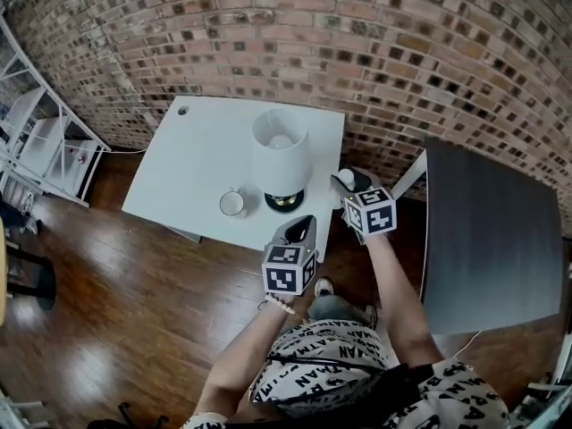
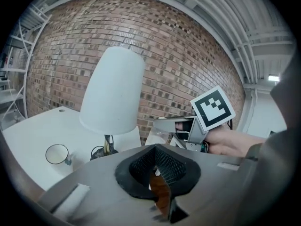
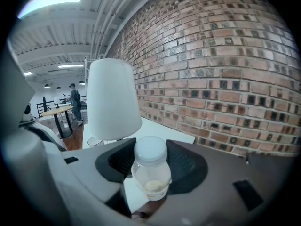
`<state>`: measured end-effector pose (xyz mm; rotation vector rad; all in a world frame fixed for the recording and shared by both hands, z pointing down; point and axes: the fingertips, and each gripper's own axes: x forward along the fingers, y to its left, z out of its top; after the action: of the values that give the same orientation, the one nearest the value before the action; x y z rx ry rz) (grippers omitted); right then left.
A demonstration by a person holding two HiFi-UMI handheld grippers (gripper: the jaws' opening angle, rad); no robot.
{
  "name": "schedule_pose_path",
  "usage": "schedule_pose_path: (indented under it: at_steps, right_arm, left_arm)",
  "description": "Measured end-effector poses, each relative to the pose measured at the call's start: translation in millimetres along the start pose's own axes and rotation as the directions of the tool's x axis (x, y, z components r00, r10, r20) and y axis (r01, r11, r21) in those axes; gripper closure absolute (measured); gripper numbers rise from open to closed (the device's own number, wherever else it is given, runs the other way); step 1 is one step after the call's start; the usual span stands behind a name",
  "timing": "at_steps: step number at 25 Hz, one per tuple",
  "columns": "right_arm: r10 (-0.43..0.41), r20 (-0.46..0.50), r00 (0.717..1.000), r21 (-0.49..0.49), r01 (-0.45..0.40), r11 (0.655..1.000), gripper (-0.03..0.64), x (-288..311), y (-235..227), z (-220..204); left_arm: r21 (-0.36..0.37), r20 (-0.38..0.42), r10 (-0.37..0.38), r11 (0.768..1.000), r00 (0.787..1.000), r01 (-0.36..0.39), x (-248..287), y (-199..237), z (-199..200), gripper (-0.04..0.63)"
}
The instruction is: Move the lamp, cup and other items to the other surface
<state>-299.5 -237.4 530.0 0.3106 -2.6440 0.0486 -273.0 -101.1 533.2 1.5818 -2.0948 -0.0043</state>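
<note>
Head view: white table [image 1: 179,159] upper centre, with lamp [image 1: 281,155] and cup [image 1: 232,203] just left of the lamp base. Left gripper [image 1: 301,228] below lamp at table's near edge. Right gripper [image 1: 350,182] off table's right edge. Dark surface [image 1: 492,231] at right.
Left gripper view: jaws together, empty; cup lower left.
Right gripper view: clamped on small clear bottle [image 3: 151,167], frame centre.

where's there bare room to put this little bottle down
The dark grey table is bare all over. On the white table, the left half between the cable hole and the cup is free. Crowded only at the front edge, around lamp and cup.
</note>
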Motion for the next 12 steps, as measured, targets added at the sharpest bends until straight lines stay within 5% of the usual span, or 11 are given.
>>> schedule_pose_path:
  at_steps: [12]
  right_arm:
    - [-0.129,-0.023,0.991,0.088,0.13,0.988,0.4,-102.4,49.7,-56.9]
  left_arm:
    - [0.083,-0.044,-0.173,0.981,0.984,0.176,-66.8,-52.2,-36.7,0.592]
